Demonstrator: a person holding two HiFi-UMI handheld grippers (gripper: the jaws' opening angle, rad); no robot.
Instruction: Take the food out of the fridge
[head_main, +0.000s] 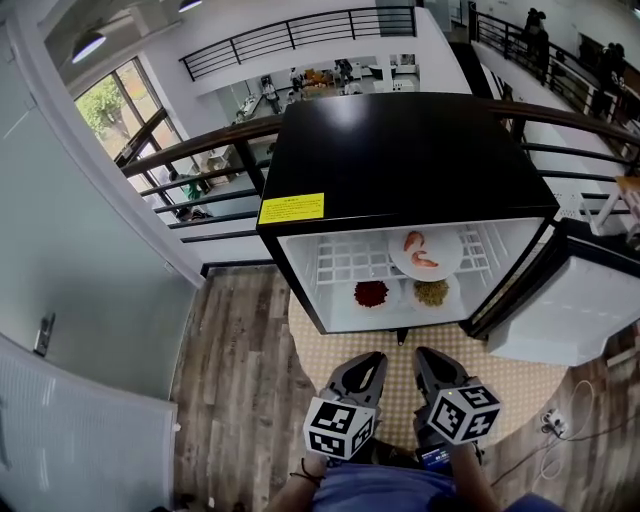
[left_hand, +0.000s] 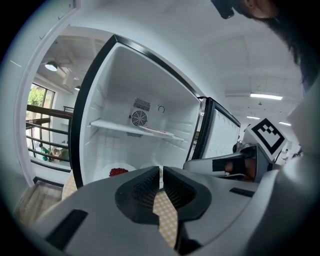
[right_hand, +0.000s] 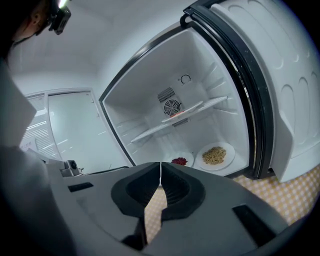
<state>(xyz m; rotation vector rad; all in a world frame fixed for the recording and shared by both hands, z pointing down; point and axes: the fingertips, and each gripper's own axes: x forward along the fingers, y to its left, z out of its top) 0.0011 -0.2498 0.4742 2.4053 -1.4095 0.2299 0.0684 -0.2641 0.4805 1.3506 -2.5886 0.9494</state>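
Far ahead, at left on the floor of the open black-topped white fridge (head_main: 400, 150): round white plate of red food (head_main: 371, 293), facing the closed, empty grey left gripper (head_main: 372, 360). At right: round white plate of yellowish grains (head_main: 432, 292), facing the closed, empty grey right gripper (head_main: 425, 355).

Checked mat (head_main: 520, 385) on wood floor (head_main: 230, 360), black railing (head_main: 200, 146) behind

Centre frame, the fridge's wire shelf (head_main: 345, 258) holds a shrimp plate (head_main: 447, 246). Below, the fridge floor (head_main: 402, 303) carries a red-food plate (head_main: 357, 297) and a yellowish-food plate (head_main: 432, 307).
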